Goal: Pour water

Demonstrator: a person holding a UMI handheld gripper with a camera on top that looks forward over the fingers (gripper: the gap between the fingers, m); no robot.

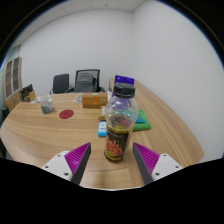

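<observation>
Standing between wide-open gripper (113, 161) fingers: upright capped bottle (120, 122) on table (50, 135), pads not touching; contents unclear.

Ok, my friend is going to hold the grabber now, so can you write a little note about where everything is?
Gripper: fingers open, with a gap on each side of the bottle, which stands between and just ahead of them. It looks to be standing on the wooden table, not gripped.
Bottle: upright, purple cap on, dark label, clear upper part.
Cup: far across the table beyond the left finger, near a red round thing.
Done: gripper lined up on the bottle.
Left: close on the bottle, take the cap off, carry it to the cup, pour.
</observation>
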